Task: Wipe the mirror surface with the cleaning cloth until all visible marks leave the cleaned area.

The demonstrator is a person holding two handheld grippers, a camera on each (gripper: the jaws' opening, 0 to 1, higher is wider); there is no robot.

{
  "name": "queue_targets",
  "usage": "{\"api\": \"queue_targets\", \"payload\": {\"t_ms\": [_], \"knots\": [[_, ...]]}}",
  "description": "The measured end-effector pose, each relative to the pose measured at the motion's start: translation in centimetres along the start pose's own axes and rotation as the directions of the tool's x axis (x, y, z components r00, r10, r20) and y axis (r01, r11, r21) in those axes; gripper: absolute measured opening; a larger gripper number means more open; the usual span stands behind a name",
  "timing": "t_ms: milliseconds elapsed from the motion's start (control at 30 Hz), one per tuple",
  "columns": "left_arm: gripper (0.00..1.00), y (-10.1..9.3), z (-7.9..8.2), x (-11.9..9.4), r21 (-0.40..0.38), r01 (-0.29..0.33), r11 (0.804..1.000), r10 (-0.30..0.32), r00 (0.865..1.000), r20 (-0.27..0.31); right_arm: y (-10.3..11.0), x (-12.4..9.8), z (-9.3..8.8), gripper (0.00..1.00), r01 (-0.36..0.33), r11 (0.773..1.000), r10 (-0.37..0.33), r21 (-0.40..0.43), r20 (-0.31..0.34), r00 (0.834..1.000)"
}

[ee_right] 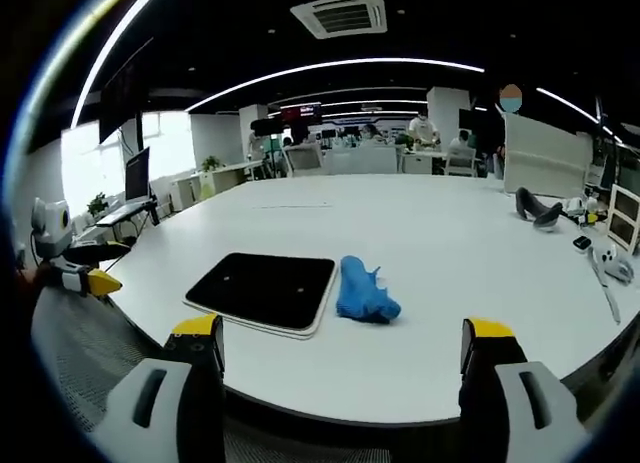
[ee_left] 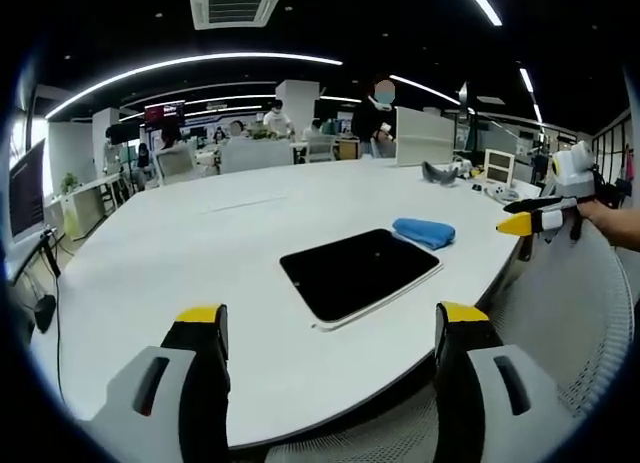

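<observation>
A dark rectangular mirror (ee_left: 360, 273) (ee_right: 265, 289) lies flat on the white table (ee_left: 200, 263) (ee_right: 450, 253) near its front edge. A crumpled blue cleaning cloth (ee_left: 424, 232) (ee_right: 364, 292) rests on the table right beside the mirror's short edge. My left gripper (ee_left: 330, 328) hovers open in front of the table edge, short of the mirror, nothing between its jaws. My right gripper (ee_right: 340, 343) is open too, held off the table edge before the cloth. The right gripper (ee_left: 540, 221) also appears at the right of the left gripper view, and the left gripper (ee_right: 85, 275) at the left of the right gripper view.
A mesh office chair (ee_left: 560, 333) stands under the grippers at the table edge. Small items, including game controllers (ee_right: 612, 265) and a dark curved object (ee_right: 535, 211), lie at the table's far right. A white board (ee_left: 425, 135) stands at the back, with people seated beyond.
</observation>
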State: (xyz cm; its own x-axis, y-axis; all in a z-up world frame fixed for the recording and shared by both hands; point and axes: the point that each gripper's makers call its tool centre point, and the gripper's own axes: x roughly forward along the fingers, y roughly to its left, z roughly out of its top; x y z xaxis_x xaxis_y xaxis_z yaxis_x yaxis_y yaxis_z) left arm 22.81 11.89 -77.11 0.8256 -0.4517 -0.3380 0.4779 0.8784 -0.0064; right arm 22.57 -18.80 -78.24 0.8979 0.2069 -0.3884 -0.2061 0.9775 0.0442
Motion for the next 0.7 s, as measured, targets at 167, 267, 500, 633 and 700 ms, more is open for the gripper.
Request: {"api": "queue_targets", "payload": {"t_ms": [167, 267, 500, 633, 700], "knots": [[0.83, 0.0, 0.0, 0.0, 0.001, 0.001, 1.000, -0.001, 1.000, -0.002, -0.2, -0.2, 0.3, 0.97, 0.010, 1.000, -0.010, -0.011, 0.018, 1.000], [0.83, 0.0, 0.0, 0.0, 0.000, 0.001, 1.000, -0.001, 1.000, -0.001, -0.2, -0.3, 0.6, 0.96, 0.011, 1.000, -0.010, -0.026, 0.027, 1.000], [0.83, 0.0, -0.2, 0.0, 0.000, 0.002, 1.000, -0.002, 1.000, -0.006, -0.2, -1.0, 1.7, 0.92, -0.004, 0.998, 0.008, -0.059, 0.062, 0.998], [0.83, 0.0, -0.1, 0.0, 0.000, 0.002, 1.000, -0.002, 1.000, -0.004, -0.8, -1.3, 2.3, 0.86, -0.008, 0.998, 0.012, -0.067, 0.058, 0.998], [0.83, 0.0, -0.1, 0.0, 0.000, 0.000, 1.000, 0.000, 1.000, -0.003, -1.0, -1.4, 2.8, 0.84, -0.007, 0.999, 0.010, -0.046, 0.064, 0.998]]}}
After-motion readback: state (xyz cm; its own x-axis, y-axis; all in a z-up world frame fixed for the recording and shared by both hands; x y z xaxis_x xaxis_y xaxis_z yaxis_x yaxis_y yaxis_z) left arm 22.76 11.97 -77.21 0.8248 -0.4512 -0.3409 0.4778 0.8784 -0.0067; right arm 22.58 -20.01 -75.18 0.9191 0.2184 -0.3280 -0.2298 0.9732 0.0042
